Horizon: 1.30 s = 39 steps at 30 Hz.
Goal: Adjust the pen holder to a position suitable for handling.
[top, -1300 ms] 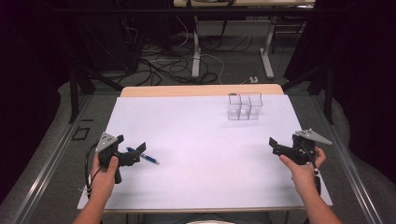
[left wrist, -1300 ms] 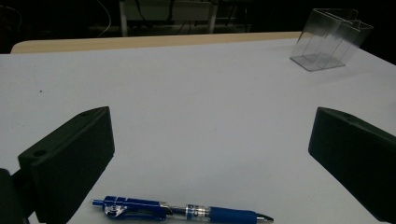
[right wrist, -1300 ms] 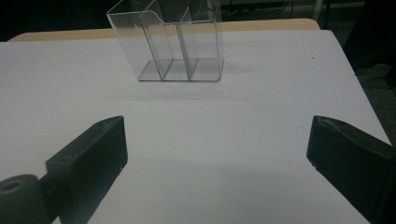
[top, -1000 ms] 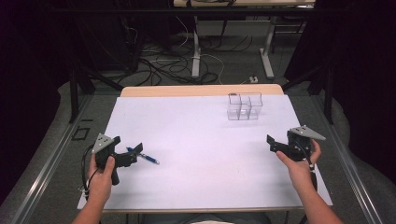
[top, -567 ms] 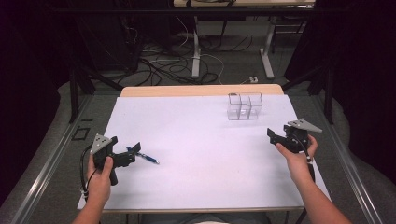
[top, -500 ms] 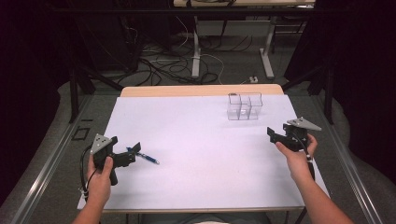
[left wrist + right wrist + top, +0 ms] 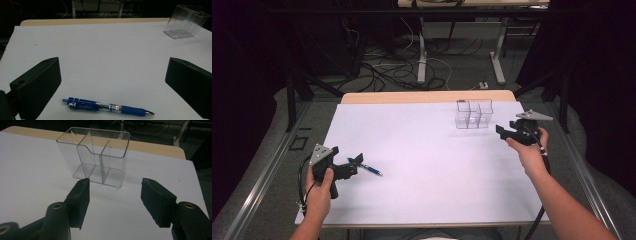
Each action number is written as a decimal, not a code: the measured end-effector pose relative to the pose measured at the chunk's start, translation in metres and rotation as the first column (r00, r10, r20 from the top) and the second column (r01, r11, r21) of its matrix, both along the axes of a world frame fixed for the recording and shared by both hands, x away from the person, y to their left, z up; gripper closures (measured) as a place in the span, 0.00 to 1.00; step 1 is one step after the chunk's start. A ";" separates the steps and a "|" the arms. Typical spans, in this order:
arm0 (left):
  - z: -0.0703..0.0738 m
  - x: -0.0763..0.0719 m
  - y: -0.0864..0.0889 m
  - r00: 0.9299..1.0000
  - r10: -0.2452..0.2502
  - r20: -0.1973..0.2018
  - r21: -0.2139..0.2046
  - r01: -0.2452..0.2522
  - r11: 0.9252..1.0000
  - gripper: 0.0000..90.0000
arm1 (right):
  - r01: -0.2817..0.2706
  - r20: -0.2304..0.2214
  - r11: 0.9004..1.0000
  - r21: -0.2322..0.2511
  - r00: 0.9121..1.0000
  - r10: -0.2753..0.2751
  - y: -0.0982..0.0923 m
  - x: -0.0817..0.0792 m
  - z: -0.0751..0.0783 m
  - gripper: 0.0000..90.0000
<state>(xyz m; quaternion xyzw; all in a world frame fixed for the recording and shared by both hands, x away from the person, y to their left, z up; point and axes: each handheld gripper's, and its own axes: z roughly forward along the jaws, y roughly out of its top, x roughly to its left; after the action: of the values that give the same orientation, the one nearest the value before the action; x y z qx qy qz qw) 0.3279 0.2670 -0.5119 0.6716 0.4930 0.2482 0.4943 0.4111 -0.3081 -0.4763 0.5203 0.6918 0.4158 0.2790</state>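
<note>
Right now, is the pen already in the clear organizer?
No. In the left gripper view the blue pen lies flat on the white table between the open jaws, apart from the clear organizer.

Overhead and claw-mounted views, shared organizer (image 7: 473,114).

No writing that we can read

We find no legible text, label, brand, number or sign on anything here. The blue pen (image 7: 107,108) has a small white mark on its clip and a clear band on its barrel, but both are too small and blurred for us to make out any letters.
</note>
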 end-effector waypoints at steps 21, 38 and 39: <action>-0.002 0.000 -0.001 1.000 -0.012 -0.013 -0.008 0.012 1.000 0.00 | 0.020 -0.055 0.998 -0.065 0.998 -0.024 -0.002 0.064 0.044 0.57; -0.002 0.001 -0.002 1.000 -0.016 -0.024 -0.013 0.016 1.000 0.00 | 0.050 -0.143 0.996 -0.077 0.988 -0.060 0.000 0.105 0.031 0.82; -0.002 0.001 -0.002 1.000 -0.016 -0.024 -0.012 0.016 1.000 0.00 | 0.049 -0.146 0.996 -0.079 0.987 -0.061 0.000 0.107 0.029 0.84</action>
<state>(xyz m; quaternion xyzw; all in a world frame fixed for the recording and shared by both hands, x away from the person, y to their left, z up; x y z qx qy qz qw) 0.3286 0.2651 -0.5143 0.6755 0.4951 0.2332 0.4942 0.5182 -0.3083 -0.4470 0.5578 0.7111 0.3418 0.2575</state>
